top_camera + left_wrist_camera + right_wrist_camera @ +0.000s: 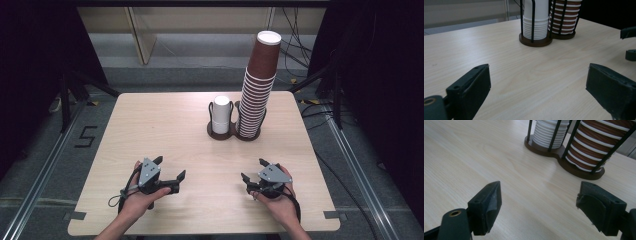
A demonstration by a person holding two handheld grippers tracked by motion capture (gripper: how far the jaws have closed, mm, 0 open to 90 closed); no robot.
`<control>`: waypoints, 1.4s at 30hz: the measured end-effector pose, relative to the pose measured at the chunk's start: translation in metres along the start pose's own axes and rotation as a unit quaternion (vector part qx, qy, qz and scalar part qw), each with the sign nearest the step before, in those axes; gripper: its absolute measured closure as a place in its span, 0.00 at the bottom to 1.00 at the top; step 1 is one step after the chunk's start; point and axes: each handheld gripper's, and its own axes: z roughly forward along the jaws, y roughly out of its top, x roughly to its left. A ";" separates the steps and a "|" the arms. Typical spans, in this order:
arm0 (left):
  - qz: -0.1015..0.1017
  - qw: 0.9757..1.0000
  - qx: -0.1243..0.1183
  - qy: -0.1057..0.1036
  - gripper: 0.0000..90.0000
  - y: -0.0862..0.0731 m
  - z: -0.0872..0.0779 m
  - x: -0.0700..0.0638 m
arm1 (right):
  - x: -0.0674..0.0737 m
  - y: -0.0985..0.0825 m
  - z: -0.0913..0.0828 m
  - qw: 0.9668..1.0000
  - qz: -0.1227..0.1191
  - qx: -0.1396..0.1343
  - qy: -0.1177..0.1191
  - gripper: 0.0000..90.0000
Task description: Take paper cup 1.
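Both black two-jaw grippers, left (169, 172) and right (253, 169), rest near the pale wooden table's (150, 125) front edge, jaws spread and empty. The tall brown paper-cup stack (257, 87) and short white paper-cup stack (221, 114) stand upright in a dark wire holder (234, 131) toward the far edge, caged against tipping.

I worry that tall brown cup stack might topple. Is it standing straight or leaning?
Leaning. The brown cup stack bends rightward toward its top, while its lower cups sit inside the wire holder on the table.

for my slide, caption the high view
Two open tongs, left and right, facing stacked cups on a table.
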 end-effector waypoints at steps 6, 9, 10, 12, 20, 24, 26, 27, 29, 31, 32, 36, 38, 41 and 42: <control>0.008 1.000 -0.017 -0.003 0.11 0.026 0.021 0.005 | 0.000 0.014 0.019 1.000 0.012 -0.009 0.002 0.22; 0.019 0.999 -0.027 -0.006 0.12 0.044 0.039 0.005 | 0.001 0.030 0.033 1.000 0.005 -0.021 0.005 0.22; 0.023 0.999 -0.031 -0.009 0.12 0.050 0.046 0.005 | 0.002 0.035 0.040 1.000 0.006 -0.028 0.005 0.22; 0.023 0.999 -0.030 -0.009 0.14 0.056 0.053 0.004 | 0.003 0.041 0.046 0.999 0.009 -0.031 0.005 0.22; 0.066 0.997 -0.037 -0.014 0.16 0.104 0.119 0.007 | -0.004 0.072 0.101 0.998 0.043 -0.044 -0.020 0.22; 0.075 0.997 -0.035 -0.009 0.17 0.115 0.136 0.007 | -0.004 0.076 0.119 0.997 0.059 -0.042 -0.026 0.23; 0.081 0.996 -0.036 -0.012 0.18 0.121 0.145 0.006 | -0.007 0.077 0.133 0.996 0.073 -0.035 -0.031 0.26; 0.087 0.995 -0.034 -0.015 0.19 0.126 0.154 0.004 | -0.008 0.077 0.138 0.995 0.083 -0.037 -0.029 0.26; 0.093 0.995 -0.031 -0.014 0.20 0.129 0.161 0.004 | -0.009 0.078 0.142 0.995 0.087 -0.030 -0.035 0.28; 0.096 0.995 -0.028 -0.013 0.21 0.130 0.167 0.003 | -0.009 0.077 0.147 0.995 0.095 -0.024 -0.035 0.28; 0.096 0.995 -0.028 -0.013 0.21 0.130 0.167 0.003 | -0.011 0.077 0.149 0.996 0.083 -0.023 -0.034 0.28; 0.094 0.995 -0.025 -0.010 0.21 0.130 0.175 0.002 | -0.012 0.076 0.155 0.994 0.096 -0.019 -0.041 0.30; 0.094 0.995 -0.023 -0.007 0.22 0.129 0.180 0.002 | -0.011 0.076 0.158 0.994 0.096 -0.011 -0.043 0.30; 0.096 0.995 -0.020 -0.009 0.21 0.129 0.184 0.002 | -0.012 0.077 0.162 0.994 0.100 -0.011 -0.048 0.30; 0.097 0.995 -0.018 -0.009 0.21 0.129 0.185 0.001 | -0.012 0.077 0.164 0.994 0.098 -0.016 -0.052 0.30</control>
